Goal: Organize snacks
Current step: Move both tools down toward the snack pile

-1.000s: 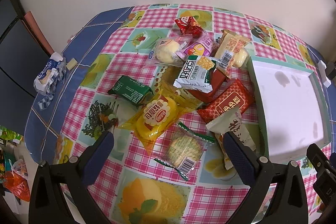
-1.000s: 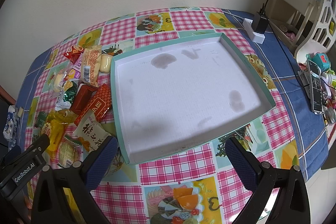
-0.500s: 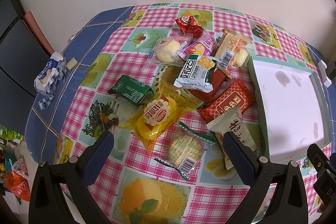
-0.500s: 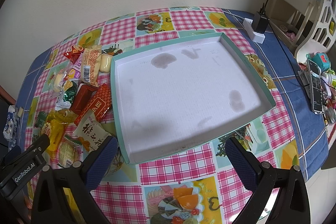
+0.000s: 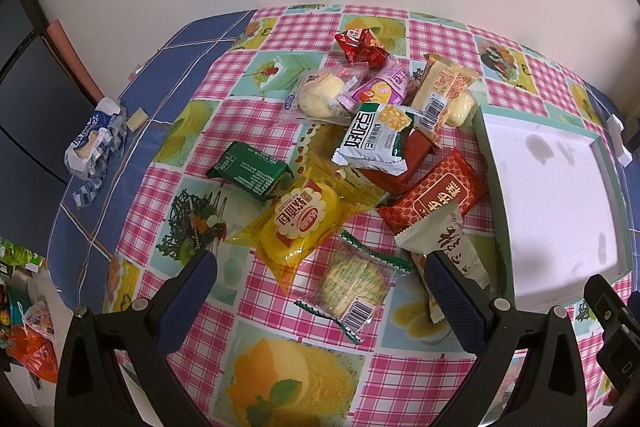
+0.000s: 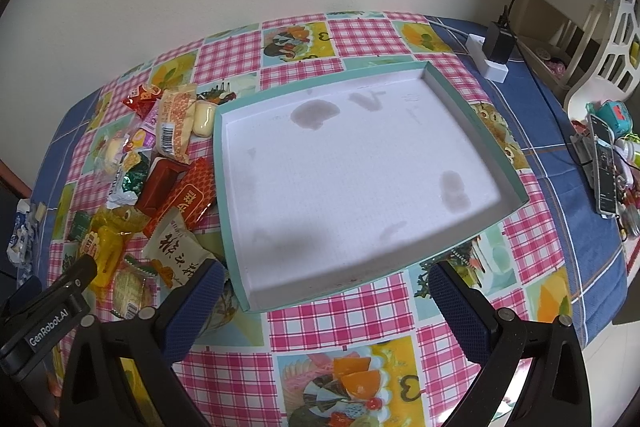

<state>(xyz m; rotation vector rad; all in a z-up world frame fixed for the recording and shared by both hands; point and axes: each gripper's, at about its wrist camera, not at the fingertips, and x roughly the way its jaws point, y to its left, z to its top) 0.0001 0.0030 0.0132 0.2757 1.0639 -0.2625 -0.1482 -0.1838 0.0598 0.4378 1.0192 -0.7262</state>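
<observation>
Beside the tray (image 6: 230,187), heaped snacks (image 5: 372,147) lie under both wide-open, empty grippers.

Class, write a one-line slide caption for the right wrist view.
Open right gripper hovers above an empty teal-rimmed tray, snack packets piled beside it on the checked tablecloth.

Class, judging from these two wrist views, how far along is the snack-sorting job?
Nothing looks done yet: the shallow white tray with the teal rim holds no snacks. Nothing is in hand either; the left gripper and right gripper are both open. Left: the whole pile, from the yellow cake packet to the red patterned packet.
</observation>
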